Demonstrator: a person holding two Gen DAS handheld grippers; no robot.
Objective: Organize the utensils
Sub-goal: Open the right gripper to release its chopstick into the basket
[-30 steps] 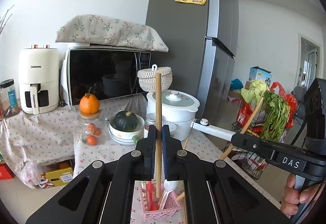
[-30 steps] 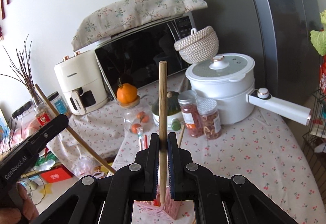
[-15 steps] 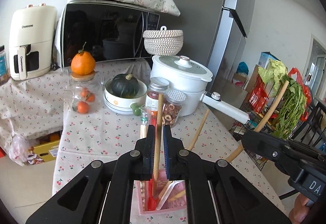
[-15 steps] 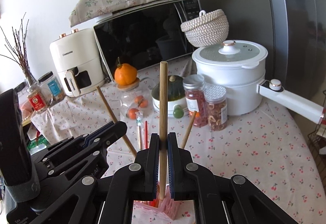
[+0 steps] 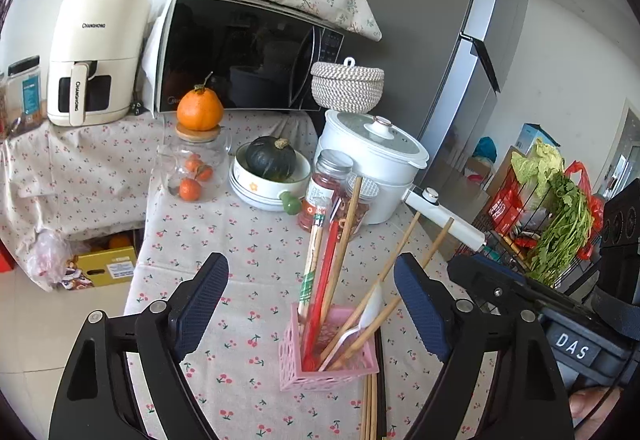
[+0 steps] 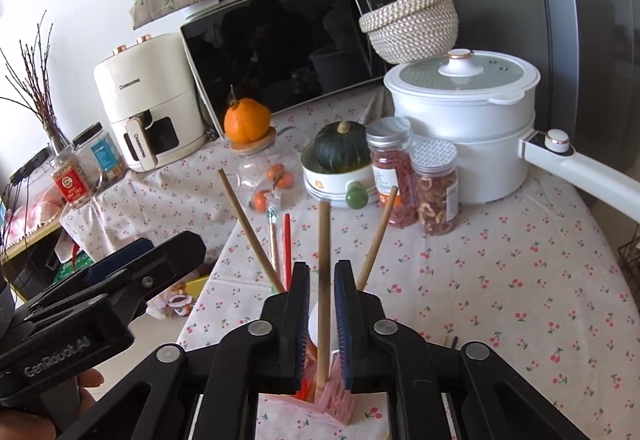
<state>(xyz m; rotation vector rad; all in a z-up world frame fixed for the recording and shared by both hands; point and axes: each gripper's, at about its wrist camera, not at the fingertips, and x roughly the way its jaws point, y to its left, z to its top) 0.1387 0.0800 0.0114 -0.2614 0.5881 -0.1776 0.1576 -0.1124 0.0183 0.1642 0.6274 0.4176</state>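
1. Chopsticks fill your pink basket [image 5: 296, 372] on the table [image 5: 248, 240]: a paper-wrapped pair [image 5: 311, 268], a red pair [image 5: 324, 276] and a bare wooden chopstick [image 5: 344, 236] stand along its left side, while more wooden sticks and a white plastic spoon [image 5: 370, 308] lean to the right.
2. Other containers sit further back: a glass jar [image 5: 192, 172] holds small oranges and carries a big orange [image 5: 199, 108] on its lid, a white bowl [image 5: 264, 192] holds a dark green squash [image 5: 270, 158], and two clear jars [image 6: 412, 176] hold reddish dried pieces beside the white pot [image 6: 464, 120].
3. A few more chopsticks [image 5: 370, 404] lie flat on the table just in front of the basket.
4. Your left hand-held gripper [image 5: 308, 304] hovers just above the basket, which lies between its fingers and slightly below them.
5. Its jaws are opening and stand wide, with nothing pressed between the pads; the standing chopsticks rise in the gap without touching either one.
6. Your right hand-held gripper [image 6: 322, 320] is right over the basket's near edge, and one wooden chopstick [image 6: 323, 280] stands upright between its fingers with its lower end in the basket.
7. Those jaws are opening too, still narrow, with a slim gap showing on each side of the stick, so the pads no longer clamp it.
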